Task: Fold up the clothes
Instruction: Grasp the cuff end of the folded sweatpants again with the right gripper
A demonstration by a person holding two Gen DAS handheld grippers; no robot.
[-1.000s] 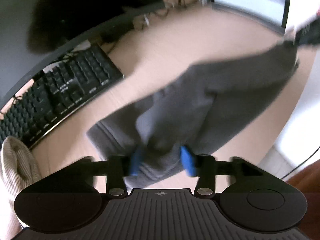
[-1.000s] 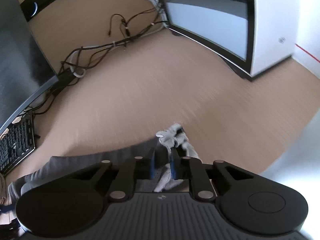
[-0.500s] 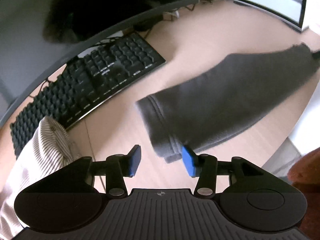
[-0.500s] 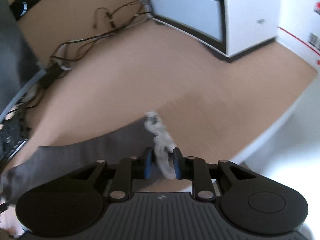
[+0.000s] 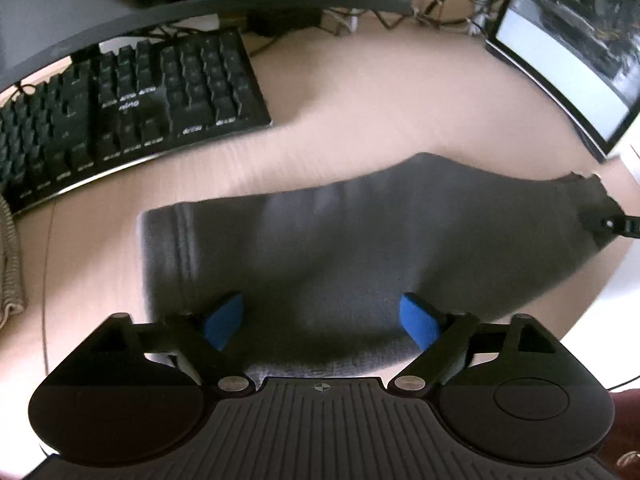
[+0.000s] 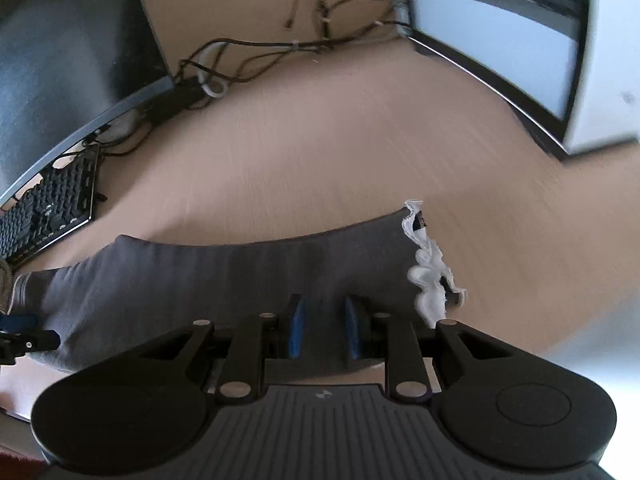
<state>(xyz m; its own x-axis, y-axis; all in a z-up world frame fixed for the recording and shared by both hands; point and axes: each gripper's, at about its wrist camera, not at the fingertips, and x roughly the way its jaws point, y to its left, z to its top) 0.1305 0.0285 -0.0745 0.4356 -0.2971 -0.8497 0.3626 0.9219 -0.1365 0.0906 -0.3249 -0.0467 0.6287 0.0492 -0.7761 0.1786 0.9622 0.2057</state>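
The left gripper (image 5: pixel 322 318) hangs over the grey garment (image 5: pixel 360 248), its blue pads far apart and its jaws opening; cloth lies beneath them, but neither pad presses on it. A second ago those pads pinched a bunched fold of this cloth. The right gripper (image 6: pixel 322 330) has its jaws narrowly parted over the other end; a second ago it was clamped on the white-trimmed edge (image 6: pixel 428 276), which now lies free just to the right of its pads, and whether cloth is pinched between them now cannot be told.

The desk (image 5: pixel 380 120) carries the garment, which now lies spread flat along the near edge, where earlier it hung lifted and crumpled. A black keyboard (image 5: pixel 120 112) sits toward the far left edge, a monitor (image 5: pixel 568 52) at the far right corner, and a tangle of cables (image 6: pixel 260 52) along the back. A striped cloth (image 5: pixel 8 264) shows at the left edge.
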